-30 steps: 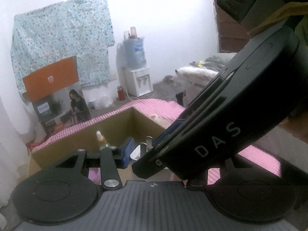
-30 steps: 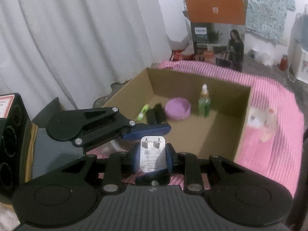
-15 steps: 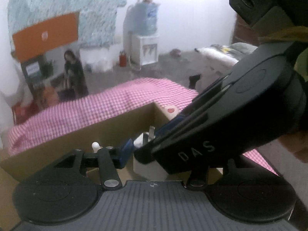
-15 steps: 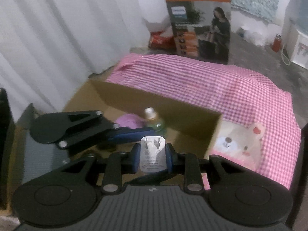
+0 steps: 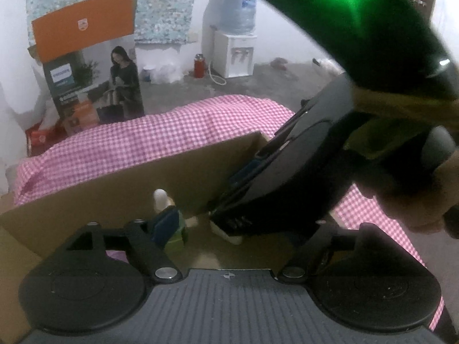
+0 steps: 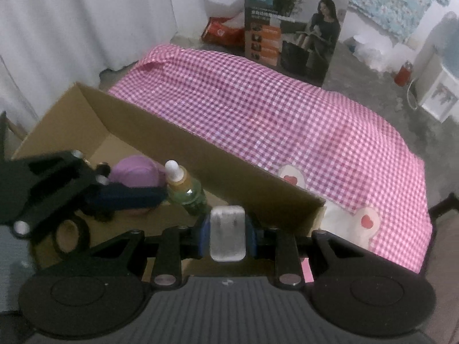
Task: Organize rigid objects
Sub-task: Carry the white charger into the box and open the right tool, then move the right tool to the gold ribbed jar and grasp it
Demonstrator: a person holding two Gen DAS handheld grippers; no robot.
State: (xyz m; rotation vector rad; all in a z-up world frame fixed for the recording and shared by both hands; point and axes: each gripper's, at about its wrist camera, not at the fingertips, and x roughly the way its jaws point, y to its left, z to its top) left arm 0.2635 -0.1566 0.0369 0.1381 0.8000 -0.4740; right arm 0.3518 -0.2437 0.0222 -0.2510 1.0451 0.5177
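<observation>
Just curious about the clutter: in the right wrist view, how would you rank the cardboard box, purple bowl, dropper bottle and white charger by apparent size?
1. cardboard box
2. purple bowl
3. dropper bottle and white charger: look alike; the charger sits nearer the camera, so unsure.

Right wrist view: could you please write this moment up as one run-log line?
right gripper: shut on white plug adapter | position: over cardboard box | left gripper: jaws opening, nothing between | box holds: dropper bottle, purple bowl

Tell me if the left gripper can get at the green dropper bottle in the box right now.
Probably yes: the left gripper, jaws opening and empty, sits right beside the green dropper bottle inside the cardboard box, though the right gripper crowds alongside.
</observation>
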